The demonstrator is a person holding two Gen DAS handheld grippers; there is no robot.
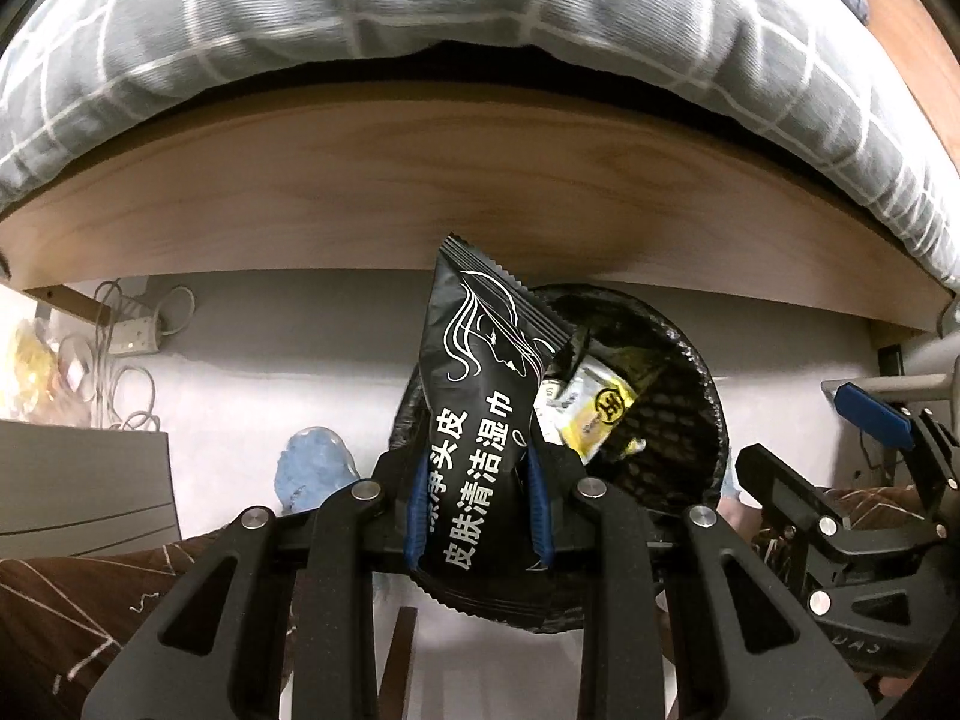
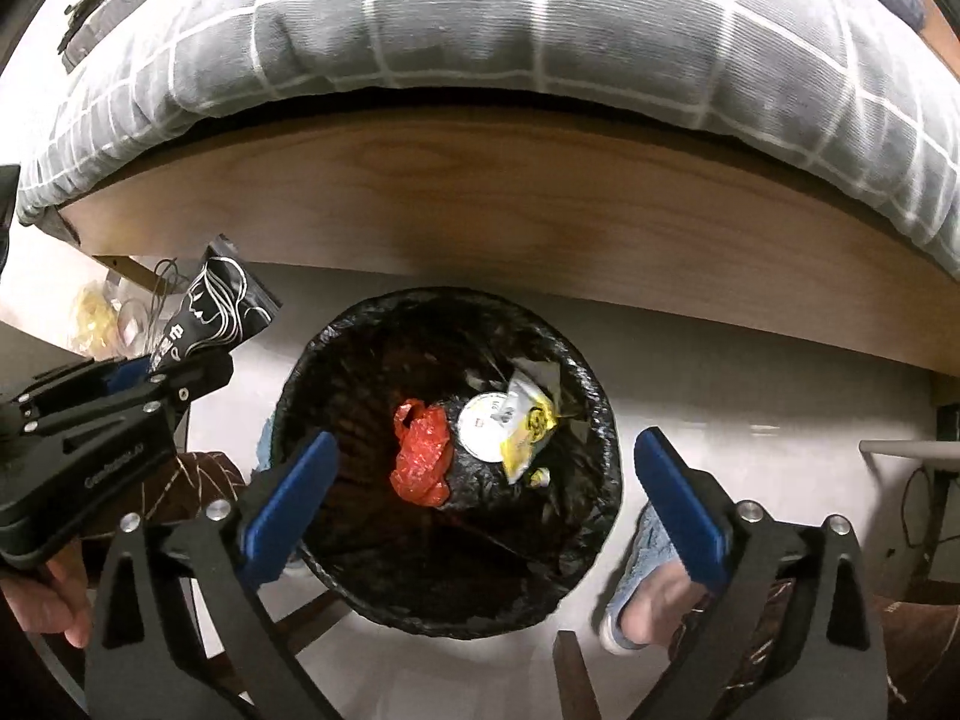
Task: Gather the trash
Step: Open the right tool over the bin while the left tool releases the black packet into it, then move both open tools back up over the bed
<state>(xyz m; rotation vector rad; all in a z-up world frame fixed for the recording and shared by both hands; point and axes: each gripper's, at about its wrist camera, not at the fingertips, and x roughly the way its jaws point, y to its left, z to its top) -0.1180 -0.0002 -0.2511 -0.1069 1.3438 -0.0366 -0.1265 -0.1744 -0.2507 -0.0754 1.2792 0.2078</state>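
My left gripper [image 1: 477, 501] is shut on a black wet-wipe packet [image 1: 480, 396] with white Chinese lettering, held upright just left of and above the black-lined trash bin [image 1: 690, 450]. The right wrist view shows this packet [image 2: 210, 306] and the left gripper [image 2: 150, 375] to the bin's left. My right gripper [image 2: 486, 495] is open and empty, right above the bin [image 2: 336, 372]. Inside the bin lie a red plastic bag [image 2: 420, 456], a round white lid [image 2: 483, 429] and a yellow-white wrapper [image 2: 528, 420]. The right gripper [image 1: 864, 444] shows at the right of the left wrist view.
A wooden bed frame [image 2: 510, 204] with a grey checked quilt [image 2: 480, 18] overhangs just behind the bin. A power strip with cables [image 1: 129, 336] lies under the bed at left. A grey box [image 1: 84, 480] stands left. Blue slippers [image 2: 642, 570] and legs flank the bin.
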